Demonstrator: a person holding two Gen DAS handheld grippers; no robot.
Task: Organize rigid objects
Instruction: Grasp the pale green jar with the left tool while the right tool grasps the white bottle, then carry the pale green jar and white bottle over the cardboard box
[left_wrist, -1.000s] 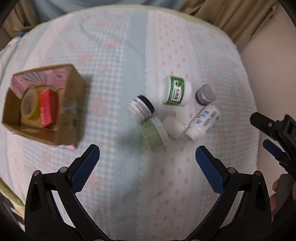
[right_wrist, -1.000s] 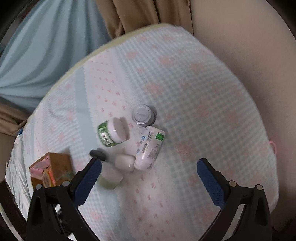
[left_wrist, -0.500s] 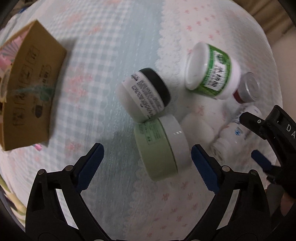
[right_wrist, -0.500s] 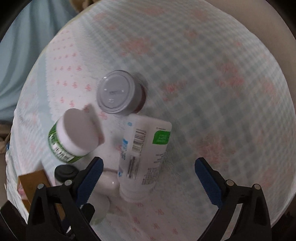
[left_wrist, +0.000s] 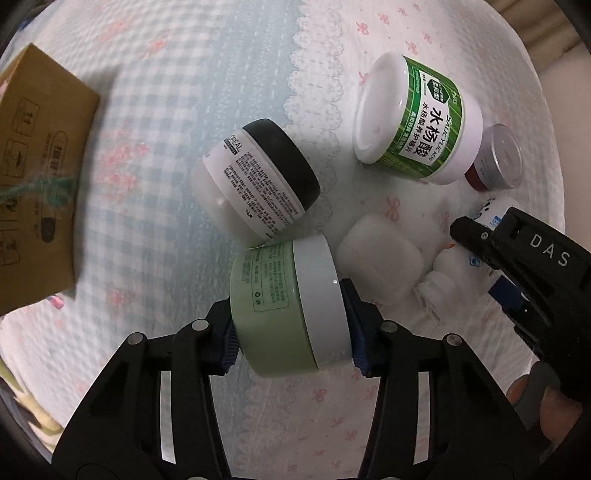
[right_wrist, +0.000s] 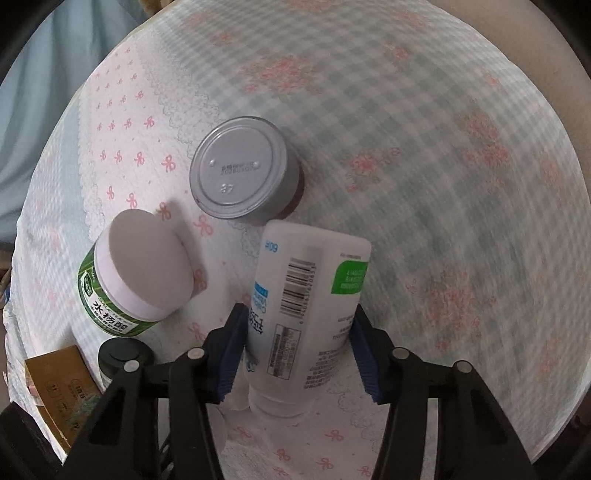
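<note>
Cardboard box (left_wrist: 37, 173) at far left on the quilted bedspread (left_wrist: 166, 74), well apart from the cluster of containers; its contents are not visible in these views.

Left claw (left_wrist: 291, 328) points down at the bed, blue pads clamped on the pale green jar (left_wrist: 284, 306), one pad on the jar's base, the other on its grey-white lid. The jar lies on its side on the bedspread.

Just above it, touching, the black-lidded white jar (left_wrist: 258, 177) lies tilted on its side. Right of the green jar sits a small white rounded case (left_wrist: 376, 262).

Further up, the green-labelled white tub (left_wrist: 417, 118) lies on its side. Beside it stands the small grey-capped jar (left_wrist: 496, 157).

Right claw (right_wrist: 299, 343), also pointing down, straddles the white squeeze bottle (right_wrist: 306, 314), which lies flat with its cap toward the claw's base. Its jaws are closing; both blue pads appear to meet the bottle's sides. The bottle's far end nearly touches the grey-capped jar.

A fingertip (left_wrist: 521, 387) shows at the right edge of the left view.
</note>
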